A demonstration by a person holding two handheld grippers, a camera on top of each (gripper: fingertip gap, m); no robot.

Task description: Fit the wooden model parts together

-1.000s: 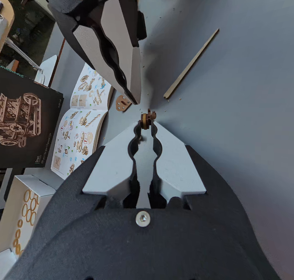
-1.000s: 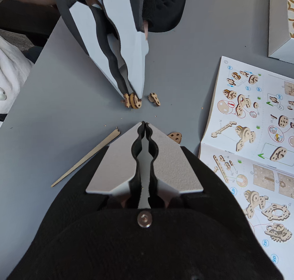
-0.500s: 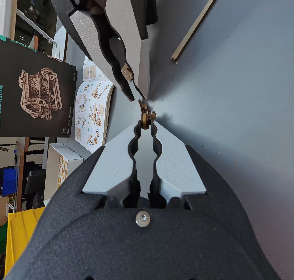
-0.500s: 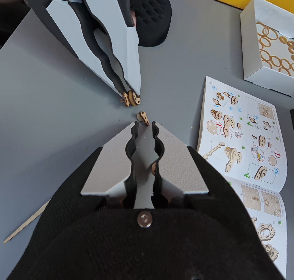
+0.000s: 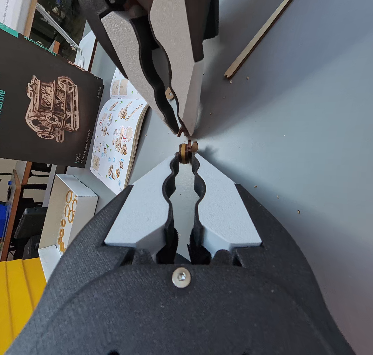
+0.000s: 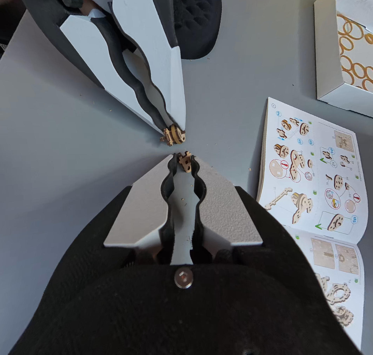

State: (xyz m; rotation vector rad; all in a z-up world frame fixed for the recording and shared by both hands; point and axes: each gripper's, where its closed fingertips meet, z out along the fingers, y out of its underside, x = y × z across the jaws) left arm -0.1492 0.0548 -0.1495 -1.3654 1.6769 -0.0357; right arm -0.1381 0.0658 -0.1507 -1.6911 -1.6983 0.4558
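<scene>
Wooden disc sub-assembly (image 5: pixel 185 151), left wrist view: clamped at the tips of the left tongs (image 5: pixel 185 158), held just above the grey bench (image 5: pixel 302 143). Right tongs (image 5: pixel 182 132) point in from above, tips nearly meeting it, pinching a small wooden connector piece (image 5: pixel 181 131). Wooden strip (image 5: pixel 262 30) lies well apart; open instruction booklet (image 5: pixel 119 135), dark kit box (image 5: pixel 46 103) and white box (image 5: pixel 68 208) to the side. Right wrist view: right tongs (image 6: pixel 183 159) closed on the connector piece (image 6: pixel 185 160), just short of the disc sub-assembly (image 6: pixel 174 136) gripped in the left tongs (image 6: pixel 173 130); booklet (image 6: pixel 312 184) alongside.
</scene>
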